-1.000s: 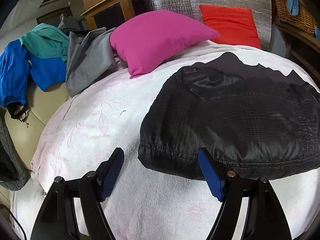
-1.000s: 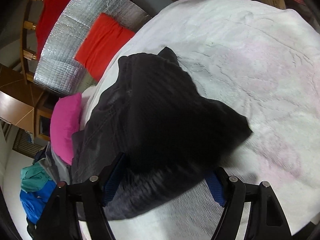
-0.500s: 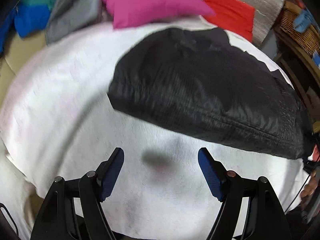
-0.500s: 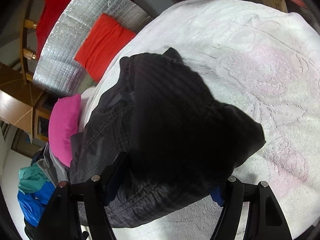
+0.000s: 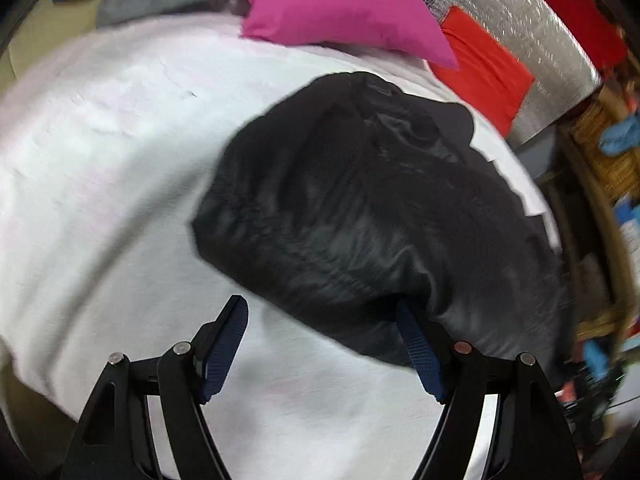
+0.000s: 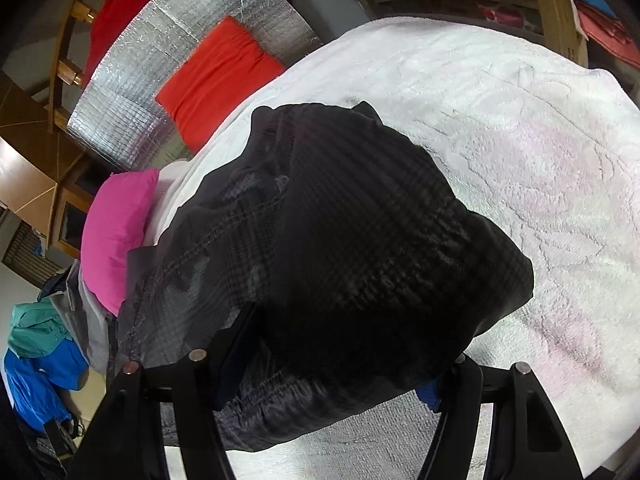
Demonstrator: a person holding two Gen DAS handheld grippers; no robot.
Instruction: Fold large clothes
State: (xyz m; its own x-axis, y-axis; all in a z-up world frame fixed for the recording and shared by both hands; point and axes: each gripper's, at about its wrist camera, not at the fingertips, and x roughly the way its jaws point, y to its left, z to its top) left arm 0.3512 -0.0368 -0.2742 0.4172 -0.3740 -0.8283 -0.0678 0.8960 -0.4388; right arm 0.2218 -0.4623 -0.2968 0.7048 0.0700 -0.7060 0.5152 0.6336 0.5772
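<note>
A folded black jacket [image 5: 372, 208] lies on the white blanket [image 5: 100, 168] that covers the bed, with a pink pillow [image 5: 340, 4] and a red cushion [image 5: 484, 68] beyond it at the head end.

Your left gripper [image 5: 320, 344] stands wide open at the jacket's near edge. Its right fingertip is tucked just under the hem, while its left fingertip sits over bare blanket, apart from the cloth. Nothing is pinched there; the bulk of the jacket lies ahead and to the right of the gap.

Your right gripper [image 6: 340, 364] has a thick fold of the same jacket [image 6: 360, 248] bulging up between its fingers, and its jaws are closing on it. The cloth hides both blue pads almost wholly, so you cannot tell whether they press on it.

From this side the rest of the jacket spreads away toward the pillow [image 6: 116, 240]. A heap of blue, teal and grey clothes [image 6: 44, 344] lies off the bed's far corner.
</note>
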